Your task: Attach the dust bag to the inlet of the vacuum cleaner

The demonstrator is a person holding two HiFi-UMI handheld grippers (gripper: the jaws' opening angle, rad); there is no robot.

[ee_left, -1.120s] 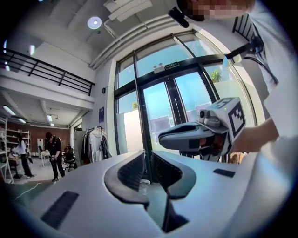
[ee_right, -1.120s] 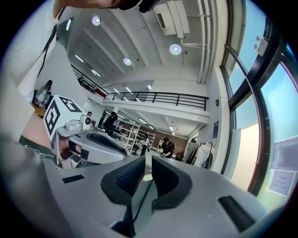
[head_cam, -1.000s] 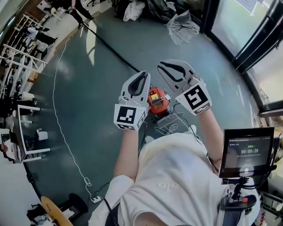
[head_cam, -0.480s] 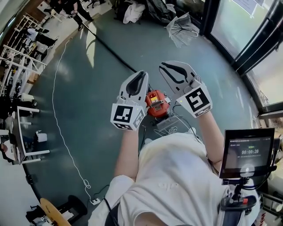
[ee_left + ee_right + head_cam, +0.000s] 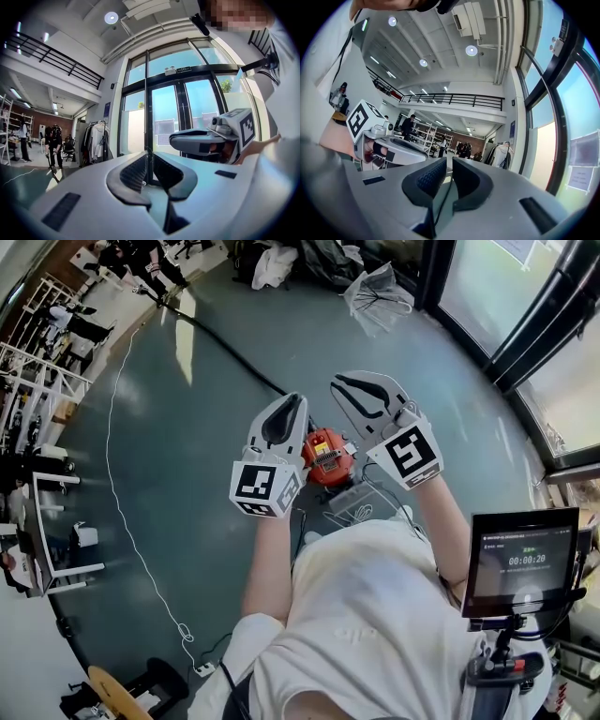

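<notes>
In the head view a red vacuum cleaner [image 5: 326, 457] stands on the grey-green floor right in front of the person. A black hose [image 5: 225, 348] runs from it to the upper left. A flat grey pack with white cords [image 5: 354, 501] lies just below it; I cannot tell if this is the dust bag. Both grippers are held level in the air above the vacuum, side by side and apart. My left gripper [image 5: 293, 399] [image 5: 146, 157] is shut with nothing in it. My right gripper [image 5: 337, 382] [image 5: 449, 161] is shut and empty too.
A screen on a stand [image 5: 520, 563] sits at the lower right. Glass doors [image 5: 525, 315] line the right side, with a folded umbrella [image 5: 375, 296] near them. A white cable [image 5: 122, 474] trails over the floor at left. Racks [image 5: 37, 381] and desks stand along the left edge.
The left gripper has drifted slightly left and down in the picture and rolled a little. The right gripper has kept still. Neither has taken hold of anything.
</notes>
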